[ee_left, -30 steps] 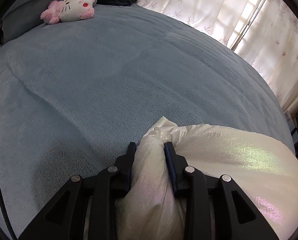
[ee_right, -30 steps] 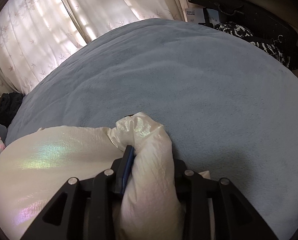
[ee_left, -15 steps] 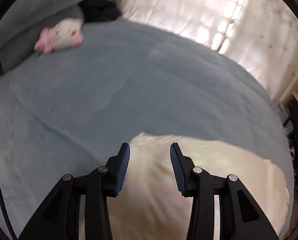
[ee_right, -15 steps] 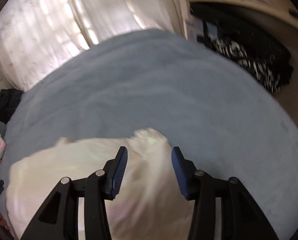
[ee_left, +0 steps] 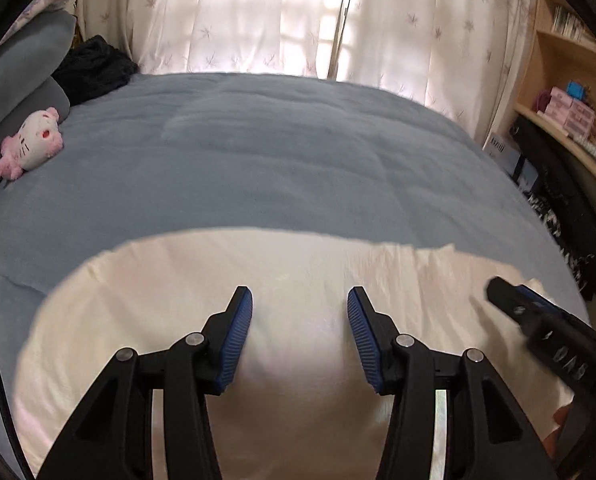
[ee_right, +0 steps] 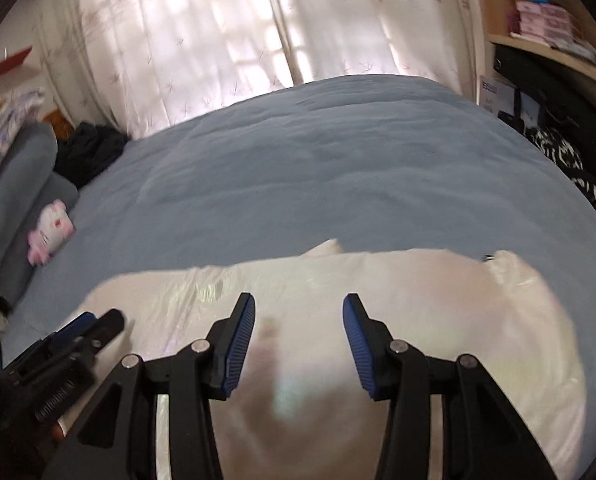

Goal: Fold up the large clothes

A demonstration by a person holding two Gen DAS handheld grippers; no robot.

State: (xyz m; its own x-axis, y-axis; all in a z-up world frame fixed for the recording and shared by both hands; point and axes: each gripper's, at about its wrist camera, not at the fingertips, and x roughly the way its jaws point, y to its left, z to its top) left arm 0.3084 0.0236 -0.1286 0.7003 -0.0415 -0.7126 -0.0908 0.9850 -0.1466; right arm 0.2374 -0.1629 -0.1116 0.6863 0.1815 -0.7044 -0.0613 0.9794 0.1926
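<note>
A shiny cream-white garment (ee_left: 202, 280) lies spread flat on the blue bedspread (ee_left: 258, 152); it also shows in the right wrist view (ee_right: 437, 312). My left gripper (ee_left: 299, 312) hovers open above it, holding nothing. My right gripper (ee_right: 299, 316) is open too and hovers over the garment's right part. The right gripper appears at the right edge of the left wrist view (ee_left: 537, 328), and the left gripper at the lower left of the right wrist view (ee_right: 70, 344).
A pink and white plush toy (ee_left: 30, 144) lies at the left by grey pillows (ee_left: 14, 64). Dark clothing (ee_left: 94, 68) sits at the bed's far left corner. Curtains (ee_left: 298, 20) hang behind the bed. Shelves (ee_left: 569, 92) and a black bag (ee_left: 569, 216) stand at the right.
Both grippers let go of the bunched white fabric, opened, and pulled back and up. The garment now lies flat on the bed.
</note>
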